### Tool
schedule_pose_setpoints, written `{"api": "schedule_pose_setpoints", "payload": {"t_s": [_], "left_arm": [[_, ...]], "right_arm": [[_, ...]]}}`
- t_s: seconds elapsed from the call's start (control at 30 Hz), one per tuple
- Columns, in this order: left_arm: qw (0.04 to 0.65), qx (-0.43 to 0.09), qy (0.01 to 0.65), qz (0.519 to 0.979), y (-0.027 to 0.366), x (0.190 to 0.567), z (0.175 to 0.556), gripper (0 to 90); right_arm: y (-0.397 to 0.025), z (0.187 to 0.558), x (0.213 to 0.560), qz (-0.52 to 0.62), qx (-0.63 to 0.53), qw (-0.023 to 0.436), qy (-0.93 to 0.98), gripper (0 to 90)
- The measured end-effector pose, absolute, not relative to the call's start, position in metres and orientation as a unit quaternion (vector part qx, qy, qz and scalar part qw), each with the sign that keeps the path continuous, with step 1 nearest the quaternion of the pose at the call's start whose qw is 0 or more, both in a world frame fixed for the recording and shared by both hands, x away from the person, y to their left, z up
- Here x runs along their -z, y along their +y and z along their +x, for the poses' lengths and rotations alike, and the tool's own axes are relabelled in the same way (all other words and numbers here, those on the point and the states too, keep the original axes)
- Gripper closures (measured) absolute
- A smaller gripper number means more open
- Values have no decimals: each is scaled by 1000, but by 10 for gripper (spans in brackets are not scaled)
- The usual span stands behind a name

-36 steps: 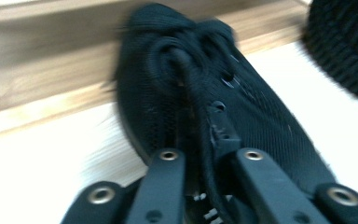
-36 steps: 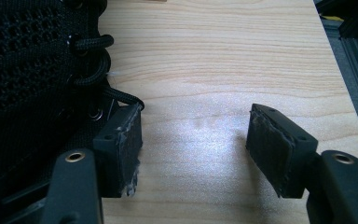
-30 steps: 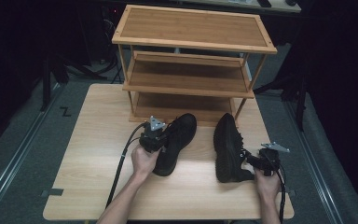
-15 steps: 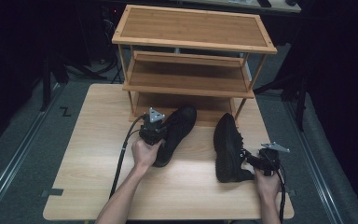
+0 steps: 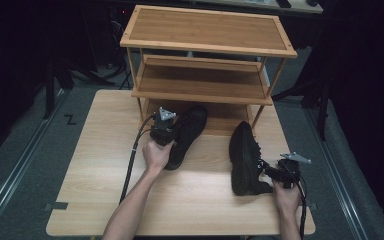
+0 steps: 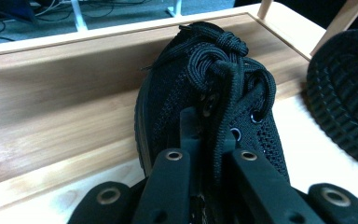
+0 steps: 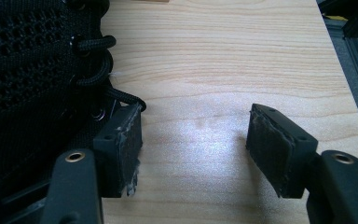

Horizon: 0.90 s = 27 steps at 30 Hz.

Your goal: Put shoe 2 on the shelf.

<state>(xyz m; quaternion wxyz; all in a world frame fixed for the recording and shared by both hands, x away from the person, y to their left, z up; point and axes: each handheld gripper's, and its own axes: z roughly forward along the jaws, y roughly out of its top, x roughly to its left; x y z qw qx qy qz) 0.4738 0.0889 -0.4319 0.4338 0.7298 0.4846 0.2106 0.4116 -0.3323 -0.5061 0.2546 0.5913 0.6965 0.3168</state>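
On the table, unbranded black shoe in left tongs.

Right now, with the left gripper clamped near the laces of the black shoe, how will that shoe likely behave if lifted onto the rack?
The black shoe has a mesh upper, so it probably flexes and sags from the left gripper rather than staying rigid. It looks light for its size. Gripped at one edge, its toe may droop or swing; the knotted laces could snag on the rack.

left hand-held gripper extended forward at arm's length, jaws nearly together (clamped on something); right hand-held gripper low and near the body, jaws spread wide apart; both forearms enter from the bottom edge
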Motion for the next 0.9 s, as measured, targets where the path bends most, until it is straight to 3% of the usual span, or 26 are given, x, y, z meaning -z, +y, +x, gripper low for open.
{"api": "schedule_pose_setpoints", "payload": {"t_s": [0.9], "left_arm": [[435,-257,518,690,61,433,529,886]], "right_arm": [[-332,411,506,591,-317,254,697,359]]}}
